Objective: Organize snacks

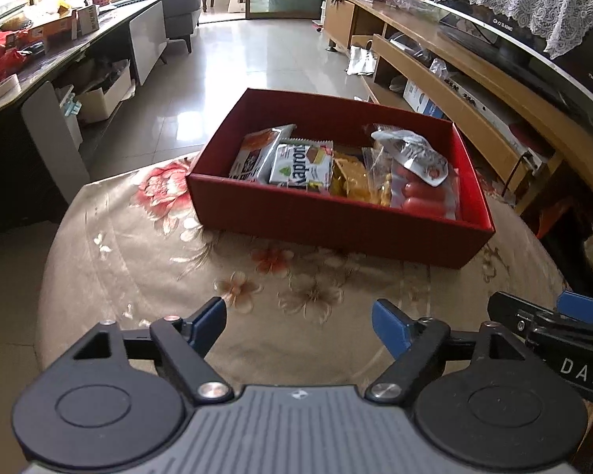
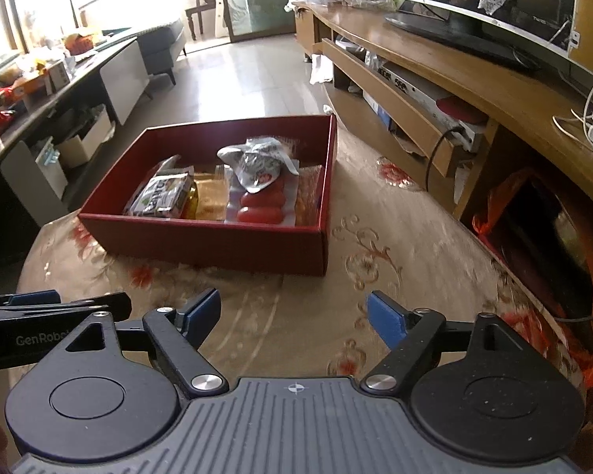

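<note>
1. The near wall of the red box (image 1: pixel 336 225) hides the lower ends of the snacks inside it, and its floor is mostly covered. In the right wrist view a brownish packet (image 2: pixel 310 193) against the right wall is only partly seen, and what it holds cannot be made out.
2. The right claw (image 1: pixel 549 316) shows in the left wrist view only as a black arm with a blue tip, cut off at the right edge.
3. The box sits on the flowered tabletop (image 1: pixel 138 268), well ahead of both claws, its long axis running left to right and its open top facing up.
4. The packets lie side by side in a row along that axis: an orange-and-white packet (image 1: pixel 259 154), a white-and-green "Kapron" packet (image 1: pixel 302 166), a yellow snack bag (image 1: pixel 352 177) and a clear pack of red sausages (image 1: pixel 425 195).
5. A crumpled silver pouch (image 1: pixel 415 152) lies on top of the sausages.
6. The left claw (image 1: pixel 298 326) is released, its blue pads spread wide over the tabletop and holding nothing.
7. The right claw, in its own view, is likewise released and empty.
</note>
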Available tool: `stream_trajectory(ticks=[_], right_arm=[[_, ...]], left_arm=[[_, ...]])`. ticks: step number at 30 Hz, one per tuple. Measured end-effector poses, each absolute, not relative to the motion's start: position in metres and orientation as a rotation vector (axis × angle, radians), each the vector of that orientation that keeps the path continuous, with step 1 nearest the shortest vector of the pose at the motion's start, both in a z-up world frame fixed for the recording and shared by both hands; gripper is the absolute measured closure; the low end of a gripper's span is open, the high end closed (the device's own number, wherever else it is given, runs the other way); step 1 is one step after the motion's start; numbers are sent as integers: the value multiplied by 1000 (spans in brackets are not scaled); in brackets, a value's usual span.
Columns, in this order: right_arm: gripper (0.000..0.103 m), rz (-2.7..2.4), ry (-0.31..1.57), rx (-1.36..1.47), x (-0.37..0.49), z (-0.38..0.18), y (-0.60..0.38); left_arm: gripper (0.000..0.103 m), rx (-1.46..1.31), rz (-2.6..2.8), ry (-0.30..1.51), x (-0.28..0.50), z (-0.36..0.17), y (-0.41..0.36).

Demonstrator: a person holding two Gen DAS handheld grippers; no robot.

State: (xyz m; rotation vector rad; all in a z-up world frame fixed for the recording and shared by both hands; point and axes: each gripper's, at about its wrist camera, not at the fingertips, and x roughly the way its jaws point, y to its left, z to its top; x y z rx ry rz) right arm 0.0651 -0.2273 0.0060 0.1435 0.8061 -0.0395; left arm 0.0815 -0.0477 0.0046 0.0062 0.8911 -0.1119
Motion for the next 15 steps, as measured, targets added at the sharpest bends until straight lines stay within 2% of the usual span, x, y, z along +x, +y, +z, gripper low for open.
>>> stream_trajectory(ticks=[15], right_arm=[[16,-41,843,121,43,-6,-219]], left_arm=[[11,16,-105,905,54,-5,-46]])
